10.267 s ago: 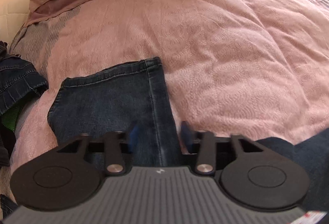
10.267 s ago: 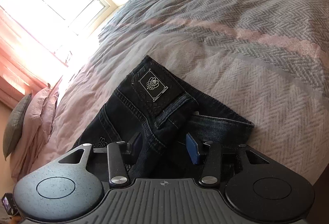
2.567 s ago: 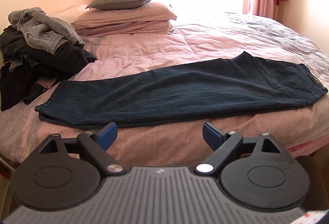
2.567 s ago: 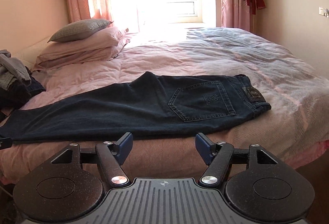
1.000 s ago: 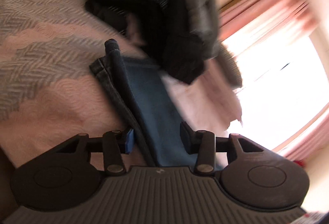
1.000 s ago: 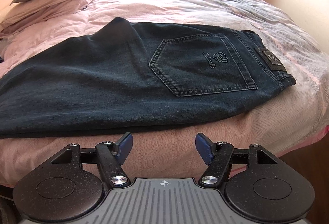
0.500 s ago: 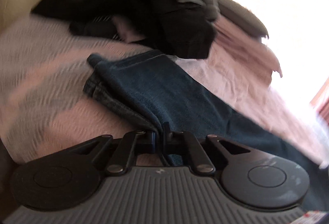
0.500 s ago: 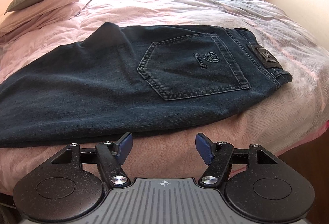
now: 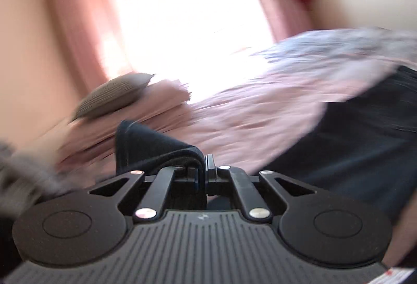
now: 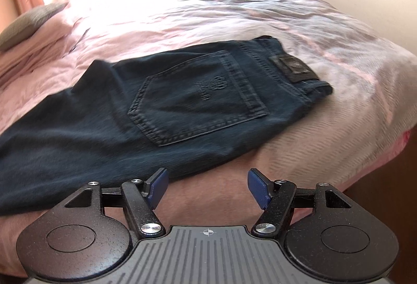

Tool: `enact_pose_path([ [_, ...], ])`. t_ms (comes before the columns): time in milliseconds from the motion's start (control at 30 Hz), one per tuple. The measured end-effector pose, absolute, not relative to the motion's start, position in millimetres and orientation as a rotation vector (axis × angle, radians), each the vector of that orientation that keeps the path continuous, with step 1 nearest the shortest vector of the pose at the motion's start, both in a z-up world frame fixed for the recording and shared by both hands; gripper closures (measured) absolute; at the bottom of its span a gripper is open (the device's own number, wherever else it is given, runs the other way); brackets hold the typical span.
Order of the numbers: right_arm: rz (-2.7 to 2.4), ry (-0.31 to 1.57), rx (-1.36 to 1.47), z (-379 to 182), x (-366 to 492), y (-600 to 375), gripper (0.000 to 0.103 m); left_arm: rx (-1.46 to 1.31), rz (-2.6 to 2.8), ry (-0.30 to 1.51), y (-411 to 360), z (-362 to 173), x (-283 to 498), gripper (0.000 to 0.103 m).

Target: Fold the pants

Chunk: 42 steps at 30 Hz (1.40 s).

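A: From the left wrist view, our left tongs (image 9: 204, 168) are clamped right down on the hem end of the pants (image 9: 156, 146) — a thick doubled roll of dark denim bunches up just left of the pads, lifted off the bed (image 9: 247, 117). The rest of the pants runs away to the right as a dark blur.

B: That hem is a fair place to hold. We judge denim as heavy and limp rather than stiff — it will sag and drag behind the grip, but the seamed edge should not slip out easily.

A: The right wrist view shows our right tongs (image 10: 207, 189) standing wide apart with nothing between them, hovering over the bed's near edge, just short of the pants (image 10: 182, 106).

B: There the seat end lies flat on the pink cover, back pocket (image 10: 198, 99) up, leather patch (image 10: 294, 67) at the waistband towards the right.

A: So where do we take it?

B: We would go for the waistband — thick, stitched, least likely to stretch — or simply pin it down while the leg end is brought over.
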State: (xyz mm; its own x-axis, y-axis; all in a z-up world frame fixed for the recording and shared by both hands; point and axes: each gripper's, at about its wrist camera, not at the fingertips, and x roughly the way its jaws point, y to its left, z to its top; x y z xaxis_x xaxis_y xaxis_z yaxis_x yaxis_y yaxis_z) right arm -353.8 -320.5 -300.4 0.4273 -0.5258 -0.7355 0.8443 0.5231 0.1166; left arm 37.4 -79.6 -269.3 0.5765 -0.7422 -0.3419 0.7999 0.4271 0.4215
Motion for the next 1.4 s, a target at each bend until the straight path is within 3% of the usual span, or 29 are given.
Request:
enact_pose_path([
  [67,-0.918,0.69,0.544,-301.3,-361.4,-324.8,0.038,0.695,-1.113,0.118,-111.3,-302.7,0.5,0.1],
  [167,-0.923,0.686,0.569,-301.5,-369.7,-328.9,0.038,0.804,-1.217,0.283,-140.8,-363.8,-25.3,0.095],
  [233,-0.905,0.657,0.568,-297.5,-374.2,-327.7,0.038,0.757,-1.193,0.277,-135.1,-376.1,-26.5,0.096],
  [267,-0.89,0.633,0.564,-295.3,-375.4,-326.1,0.038,0.728,-1.203,0.306,-131.8,-372.0,-22.5,0.092],
  [367,-0.797,0.543,0.607,-290.2,-370.5,-324.4,0.038,0.59,-1.267,0.426,-114.6,-347.0,-11.8,0.066],
  [400,-0.745,0.505,0.653,-289.1,-366.1,-325.1,0.038,0.543,-1.283,0.433,-104.0,-337.8,-11.6,0.065],
  [600,-0.36,0.347,1.015,-303.9,-312.2,-333.5,0.041,0.484,-1.162,0.513,-68.4,-324.7,21.3,0.066],
  [767,-0.348,0.457,1.263,-341.1,-270.3,-347.3,0.062,0.368,-1.085,0.574,-34.7,-318.0,49.6,0.067],
  [900,-0.389,0.486,1.326,-349.4,-265.7,-351.3,0.068,0.28,-1.046,0.639,-13.3,-319.0,74.1,0.067],
  [1400,-0.543,0.571,1.342,-347.5,-242.5,-344.3,0.068,0.203,-1.04,0.682,-7.0,-328.5,98.7,0.067],
])
